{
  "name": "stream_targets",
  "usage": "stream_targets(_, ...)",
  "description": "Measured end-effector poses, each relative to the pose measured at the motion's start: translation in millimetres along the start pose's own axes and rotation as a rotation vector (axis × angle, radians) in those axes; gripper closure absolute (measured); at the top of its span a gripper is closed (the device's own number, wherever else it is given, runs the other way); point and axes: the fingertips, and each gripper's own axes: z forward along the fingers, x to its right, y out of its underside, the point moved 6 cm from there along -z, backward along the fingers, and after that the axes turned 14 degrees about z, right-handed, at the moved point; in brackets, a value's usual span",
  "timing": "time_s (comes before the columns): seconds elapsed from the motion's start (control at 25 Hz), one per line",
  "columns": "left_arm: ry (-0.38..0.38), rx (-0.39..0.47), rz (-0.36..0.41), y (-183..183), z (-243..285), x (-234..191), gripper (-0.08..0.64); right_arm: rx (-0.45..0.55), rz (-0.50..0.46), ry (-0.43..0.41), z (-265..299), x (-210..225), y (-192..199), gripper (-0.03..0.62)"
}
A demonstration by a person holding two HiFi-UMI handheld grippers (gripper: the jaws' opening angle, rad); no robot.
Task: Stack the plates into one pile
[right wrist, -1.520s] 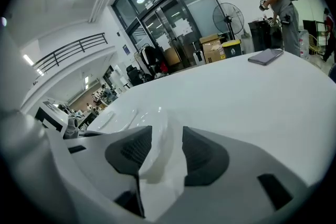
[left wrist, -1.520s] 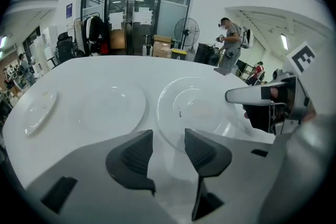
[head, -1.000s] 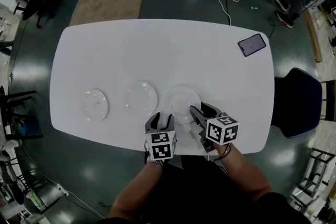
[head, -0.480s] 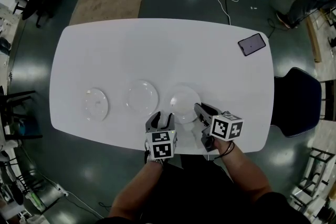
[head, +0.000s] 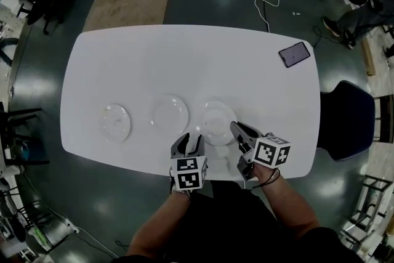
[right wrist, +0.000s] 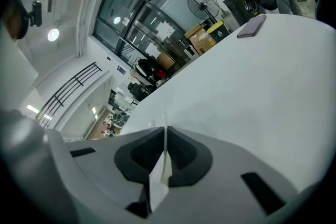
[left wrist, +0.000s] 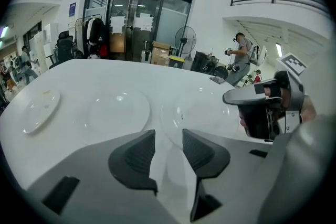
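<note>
Gripped plate (head: 215,119) — clear, round, thin-rimmed.

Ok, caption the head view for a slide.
Right gripper, jaws just closed on rim of rightmost plate; middle plate and left plate wait on the white table.
</note>
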Motion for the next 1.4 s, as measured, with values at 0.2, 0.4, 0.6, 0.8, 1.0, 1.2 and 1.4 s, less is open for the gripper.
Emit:
stream_targets(0.2,-0.001,0.047,0.001,-9,-19,-11,0.446,0.035,0.005,-0.009,-6,-13,-3,0.565)
stream_targets(0.4,-0.017,0.083,0.002,-9,-43,-31,0.523,0.077,0.081,-0.041,-4,-29,1,0.565)
stream_targets(0.6,-0.036,0.112,-0.005,-4,-67,-57,0.54,0.085,0.092,-0.076,12,-58,11,0.565)
stream_targets(0.8,-0.049,0.127,-0.026,8,-88,-89,0.541,0.089,0.104,-0.084,35,-81,26,0.565)
stream_targets(1.0,-0.057,0.136,-0.033,20,-104,-121,0.541,0.101,0.138,-0.074,60,-96,40,0.565)
stream_targets(1.2,-0.056,0.138,-0.044,34,-115,-145,0.541,0.109,0.187,-0.062,82,-99,54,0.565)
stream_targets(1.4,-0.051,0.139,-0.042,44,-121,-171,0.541,0.122,0.212,-0.028,106,-104,66,0.565)
